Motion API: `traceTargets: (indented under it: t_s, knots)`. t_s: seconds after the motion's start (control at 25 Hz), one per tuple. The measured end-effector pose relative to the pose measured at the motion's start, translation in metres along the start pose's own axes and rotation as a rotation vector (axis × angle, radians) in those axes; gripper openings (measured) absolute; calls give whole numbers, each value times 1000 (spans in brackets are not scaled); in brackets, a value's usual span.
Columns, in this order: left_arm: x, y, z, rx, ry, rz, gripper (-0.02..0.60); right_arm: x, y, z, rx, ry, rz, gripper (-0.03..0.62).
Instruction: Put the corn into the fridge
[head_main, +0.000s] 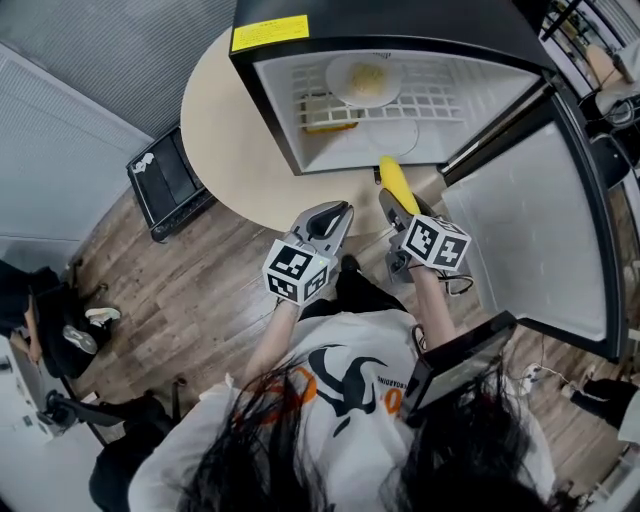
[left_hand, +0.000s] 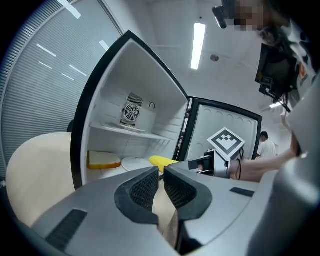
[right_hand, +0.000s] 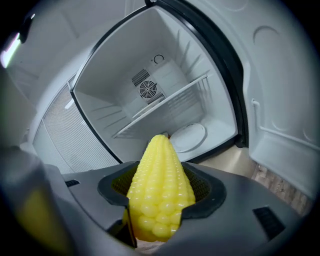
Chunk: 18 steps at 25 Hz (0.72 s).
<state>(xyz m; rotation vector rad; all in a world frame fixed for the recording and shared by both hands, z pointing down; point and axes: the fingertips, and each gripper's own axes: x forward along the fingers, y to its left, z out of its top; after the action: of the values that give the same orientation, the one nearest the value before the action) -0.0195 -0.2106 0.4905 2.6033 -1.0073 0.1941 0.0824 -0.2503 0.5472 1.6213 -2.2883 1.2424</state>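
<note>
**Right gripper view: corn held tight at the fridge's open front**

Right gripper view shows the corn (right_hand: 159, 192) best. It is yellow and bumpy, and its thin tip points at the fridge (right_hand: 115, 85). The right gripper (head_main: 405, 212) has both jaws pressed on the fat end of the corn, one on each side. The corn is not inside yet. From the head view it hangs in the air over the front edge of the round table (head_main: 225, 130), just before the open front of the fridge and nearer its right side.

The left gripper (left_hand: 161, 176) is just beside it, on the left. Its jaws are pulled almost together and nothing is between them.

Inside, a white plate (right_hand: 187, 136) lies on the fridge floor, near the front edge. A flat yellow piece, maybe bread (left_hand: 104, 159), lies by the left wall. Above them is a wire shelf (head_main: 440, 95) with another plate of food (head_main: 365, 78) on it. The fridge door (head_main: 530, 220) stands open on the right.

I think the job now is to carry the corn in. To do it well, go in tip first and low, under the wire shelf. Aim for the white plate or the bare floor next to it. Stay away from the door edge on the right. Corn is round and could roll or slip, so hold it firmly until it rests on something. Only then let the jaws go. The left gripper should stay back, out of the way.
</note>
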Motion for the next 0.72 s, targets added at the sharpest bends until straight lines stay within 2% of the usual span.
traceTargets:
  t_s: [0.32,0.48,0.72]
  knots:
    - [20,22,7,-10,10,20,28,60,-26,26,-135,53,-43,256]
    - [25,28,9,-12,14,35,28,84,-38,31,-152,96,-47,256]
    - [27,45,13,-16,18,76,28,109,-50,53,-231,108,-104,258]
